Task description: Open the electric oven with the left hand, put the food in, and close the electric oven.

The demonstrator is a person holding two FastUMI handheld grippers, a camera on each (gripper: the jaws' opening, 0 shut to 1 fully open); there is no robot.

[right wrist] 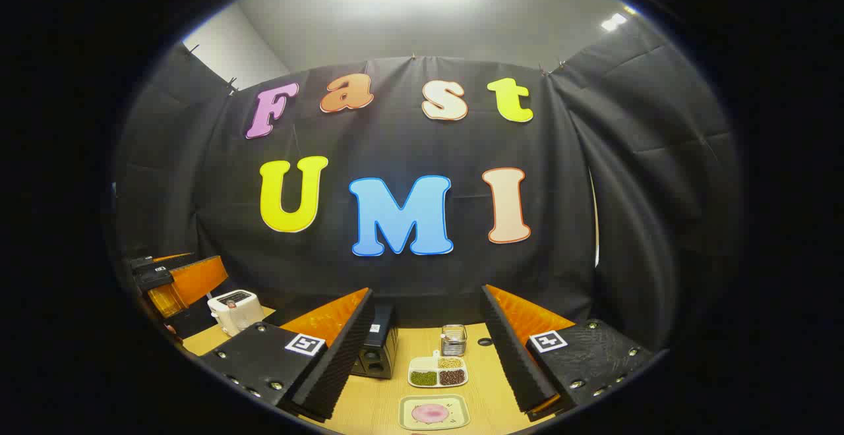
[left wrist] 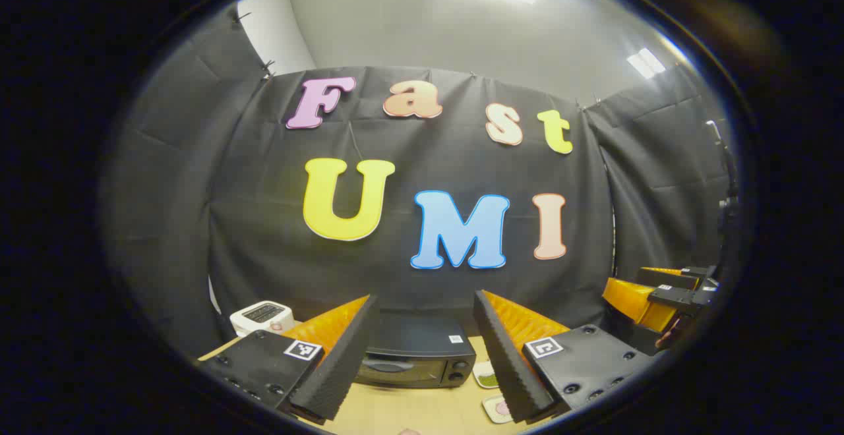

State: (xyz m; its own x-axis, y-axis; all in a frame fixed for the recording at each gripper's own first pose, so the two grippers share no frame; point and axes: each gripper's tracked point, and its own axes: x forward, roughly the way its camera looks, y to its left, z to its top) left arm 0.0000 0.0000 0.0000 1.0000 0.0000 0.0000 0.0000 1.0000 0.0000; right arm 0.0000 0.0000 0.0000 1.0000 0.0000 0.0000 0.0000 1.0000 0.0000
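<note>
Left claw: released, jaws wide apart, nothing between them, held above the table.
Right claw: released too, jaws wide, nothing gripped; also seen at far right of left gripper view, w/ a bit of the hand holding it.
Electric oven: dark box, door closed, knobs on front right; sits on table straight ahead of left claw. In right gripper view it is partly hidden behind the claw's left finger.
Food: pink item on a small tray, near table edge, in front of right claw.
Divided dish: green, brown and pale contents; just behind the tray, right of oven.
Small clear container: behind dish.
White appliance: upright, far left on table.
</note>
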